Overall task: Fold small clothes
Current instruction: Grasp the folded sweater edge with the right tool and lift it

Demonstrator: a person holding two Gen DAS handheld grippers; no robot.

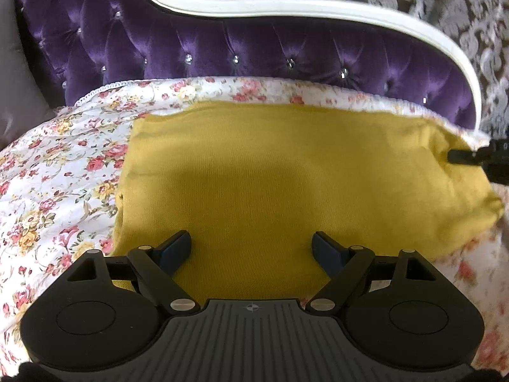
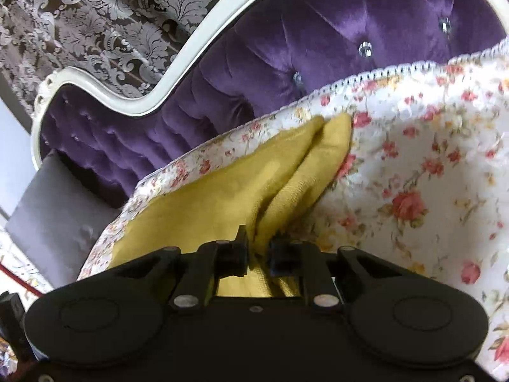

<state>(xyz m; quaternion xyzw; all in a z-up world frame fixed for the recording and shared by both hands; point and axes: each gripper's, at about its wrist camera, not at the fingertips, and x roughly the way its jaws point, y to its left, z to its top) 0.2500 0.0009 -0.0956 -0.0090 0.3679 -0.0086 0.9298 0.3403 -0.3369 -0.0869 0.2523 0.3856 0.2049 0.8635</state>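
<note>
Yellow knit garment [image 1: 280,172] lies spread flat on the floral quilt [image 1: 57,172] that covers the sofa seat, its far edge near the quilt's lace-trimmed back edge below the tufted purple sofa back [image 1: 197,44]. In the left wrist view the left hand-held gripper [image 1: 251,246] hovers over the garment's near edge with its jaws wide apart and nothing between them, the blue pads [image 1: 175,250] clear of the cloth as far as can be seen. At the garment's far right corner, close to the quilt's right edge, the tip of the right hand-held gripper [image 1: 461,156] reaches in from the side (only a dark finger shows here). In the right wrist view the right hand-held gripper [image 2: 258,250] has its jaws drawn close together on a raised ridge of the yellow knit garment [image 2: 222,187], the fabric pinched into a fold that runs away from the fingers towards the quilt's back edge. Floral quilt [image 2: 413,175] fills the right side; the sofa back [image 2: 286,51], with its white frame [image 2: 197,44], curves behind, before damask wallpaper [image 2: 95,16].
</note>
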